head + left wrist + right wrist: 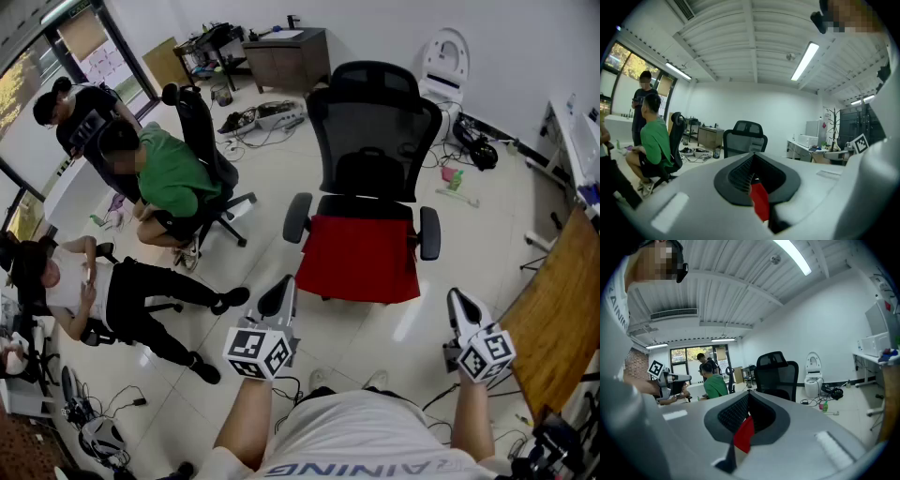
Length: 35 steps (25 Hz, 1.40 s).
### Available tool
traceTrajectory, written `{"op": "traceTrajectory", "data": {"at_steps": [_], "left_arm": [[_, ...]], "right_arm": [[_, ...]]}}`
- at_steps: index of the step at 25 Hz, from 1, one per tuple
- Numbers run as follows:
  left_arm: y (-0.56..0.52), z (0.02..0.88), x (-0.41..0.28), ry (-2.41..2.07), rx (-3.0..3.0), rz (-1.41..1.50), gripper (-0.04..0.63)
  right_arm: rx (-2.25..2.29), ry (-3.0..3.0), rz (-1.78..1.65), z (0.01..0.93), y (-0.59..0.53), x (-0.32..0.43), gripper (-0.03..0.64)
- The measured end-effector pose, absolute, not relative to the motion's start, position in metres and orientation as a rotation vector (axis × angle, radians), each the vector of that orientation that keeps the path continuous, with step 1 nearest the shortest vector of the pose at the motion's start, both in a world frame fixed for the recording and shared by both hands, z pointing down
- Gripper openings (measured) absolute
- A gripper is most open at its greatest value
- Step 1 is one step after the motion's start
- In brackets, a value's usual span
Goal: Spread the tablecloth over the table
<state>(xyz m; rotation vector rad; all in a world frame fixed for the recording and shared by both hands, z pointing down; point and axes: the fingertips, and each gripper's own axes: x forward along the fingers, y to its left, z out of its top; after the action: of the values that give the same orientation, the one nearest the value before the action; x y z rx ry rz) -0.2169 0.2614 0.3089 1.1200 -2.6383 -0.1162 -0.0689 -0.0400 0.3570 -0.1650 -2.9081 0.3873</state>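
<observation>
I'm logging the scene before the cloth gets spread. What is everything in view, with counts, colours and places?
front chair: one, black, straight ahead
tablecloth: one, red, draped over that chair's seat
second chair: one, black, left, occupied
people: three, left side; green shirt, black top, white top
table: one, wood brown, right edge
cabinet: one, brown, far wall
toilet: one, white, far wall
cables: a tangle, dark and pale, floor by the cabinet
left tool: one, grey, low left of centre, jaws together, short of the cloth
right tool: one, grey, low right, jaws together
</observation>
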Motion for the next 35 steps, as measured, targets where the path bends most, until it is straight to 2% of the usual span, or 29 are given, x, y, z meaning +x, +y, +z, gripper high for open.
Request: {"op": "traceTrajectory", "data": {"at_steps": [11,24,31,35], "left_arm": [[0.240,0.375,-0.226,-2.569,1.005,-0.121,0.006],[0.248,0.413,-0.321,-2.509,1.105,-0.101,0.006],[0.250,0.433,-0.342,-2.504,1.098,-0.110,0.006],[0.243,0.476,-0.346,-2.502,1.040,-0.096,0.006]], "right_arm": [[-0.198,-2.786,0.455,0.436,-0.071,-0.083,0.008],[0.034,-2.789,0.351,0.447,-0.061,-0.149,0.008],[0.026,-2.808,0.333,0.453,-0.049,-0.180,0.008],[-0.007,-2.794,0.372,0.486,-0.056,-0.186,0.008]]}}
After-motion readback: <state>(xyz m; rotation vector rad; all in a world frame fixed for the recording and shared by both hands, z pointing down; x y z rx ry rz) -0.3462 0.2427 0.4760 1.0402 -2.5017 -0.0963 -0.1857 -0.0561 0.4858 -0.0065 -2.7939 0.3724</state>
